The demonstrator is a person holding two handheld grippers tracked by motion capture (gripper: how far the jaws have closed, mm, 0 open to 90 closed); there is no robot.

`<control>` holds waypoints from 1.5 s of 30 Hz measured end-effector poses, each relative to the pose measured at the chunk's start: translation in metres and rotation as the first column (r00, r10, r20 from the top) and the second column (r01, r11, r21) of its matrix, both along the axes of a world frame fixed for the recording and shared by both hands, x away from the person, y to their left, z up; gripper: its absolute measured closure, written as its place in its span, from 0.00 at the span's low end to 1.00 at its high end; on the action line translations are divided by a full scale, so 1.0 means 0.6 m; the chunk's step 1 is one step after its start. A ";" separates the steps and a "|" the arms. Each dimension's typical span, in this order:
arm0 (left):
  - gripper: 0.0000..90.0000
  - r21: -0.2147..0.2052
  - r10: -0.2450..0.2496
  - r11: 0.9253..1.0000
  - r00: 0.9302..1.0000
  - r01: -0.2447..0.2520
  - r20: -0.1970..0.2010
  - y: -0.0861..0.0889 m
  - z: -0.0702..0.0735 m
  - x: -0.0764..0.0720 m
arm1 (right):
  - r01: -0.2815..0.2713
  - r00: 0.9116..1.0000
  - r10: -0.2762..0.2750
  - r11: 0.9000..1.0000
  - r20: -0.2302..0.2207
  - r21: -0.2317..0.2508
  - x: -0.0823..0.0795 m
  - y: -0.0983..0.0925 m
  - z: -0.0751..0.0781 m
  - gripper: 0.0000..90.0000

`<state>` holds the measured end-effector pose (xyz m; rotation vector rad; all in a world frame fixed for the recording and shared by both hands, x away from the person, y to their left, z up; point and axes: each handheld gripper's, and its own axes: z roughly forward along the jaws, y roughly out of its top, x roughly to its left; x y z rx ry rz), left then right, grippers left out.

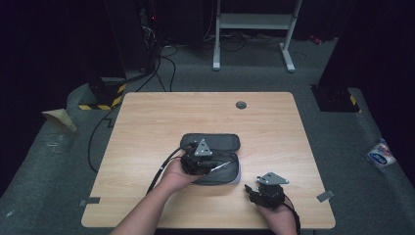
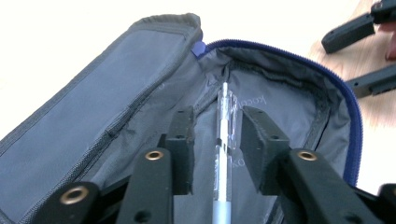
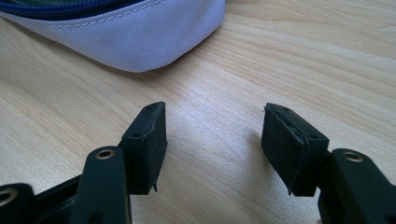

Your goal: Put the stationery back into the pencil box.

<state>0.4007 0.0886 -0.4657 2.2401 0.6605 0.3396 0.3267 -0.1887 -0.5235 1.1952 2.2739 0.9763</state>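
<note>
We've got the left hand-held gripper (image 2: 215, 135) loose around the pen (image 2: 223, 140) inside the pouch (image 2: 116, 88), right hand-held gripper (image 3: 212, 140) open and empty; a snag while withdrawing could drag the pen back out

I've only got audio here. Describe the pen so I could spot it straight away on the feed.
Find the open grey pencil case in the middle of the wooden table, flap folded back. The pen lies inside on the grey lining, between the open jaws of the left gripper, which don't press on it. It is slim, with a clear barrel and silver tip, the only thing seen in the case.
</note>
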 end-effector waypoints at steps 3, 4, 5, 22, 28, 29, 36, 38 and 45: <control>0.66 -0.030 0.017 0.999 1.000 -0.017 -0.010 0.002 0.001 -0.001 | -0.001 1.000 0.001 1.000 0.001 -0.001 0.000 0.000 0.000 0.44; 0.64 -0.044 0.024 0.999 1.000 -0.025 -0.017 0.003 0.002 -0.001 | -0.001 1.000 0.001 1.000 0.000 -0.001 0.000 0.000 0.000 0.44; 0.62 -0.057 0.033 0.998 0.999 -0.034 -0.020 0.004 0.002 0.000 | -0.002 1.000 0.002 1.000 0.000 -0.001 0.000 0.000 0.000 0.44; 0.28 -0.197 0.185 0.963 0.983 -0.184 -0.013 0.040 0.025 0.001 | 0.001 1.000 -0.001 1.000 -0.002 0.002 0.000 0.000 0.000 0.44; 0.14 -0.193 0.238 0.951 0.971 -0.240 -0.031 0.059 0.030 0.002 | -0.002 1.000 0.002 1.000 0.000 0.000 0.000 0.000 0.000 0.44; 0.13 -0.194 0.245 0.949 0.969 -0.247 -0.030 0.062 0.031 0.002 | -0.002 1.000 0.002 1.000 0.000 0.000 0.000 0.000 0.000 0.44; 0.08 -0.182 0.332 0.927 0.943 -0.329 -0.015 0.108 0.030 0.005 | -0.002 1.000 0.002 1.000 0.000 0.000 0.000 0.000 0.000 0.44; 0.08 -0.177 0.355 0.919 0.935 -0.352 -0.015 0.125 0.028 0.003 | -0.002 1.000 0.002 1.000 0.000 0.000 0.000 0.000 0.000 0.44; 0.08 -0.167 0.445 0.880 0.895 -0.444 -0.030 0.204 0.021 -0.014 | -0.004 1.000 0.004 1.000 0.000 -0.001 0.000 0.000 0.000 0.44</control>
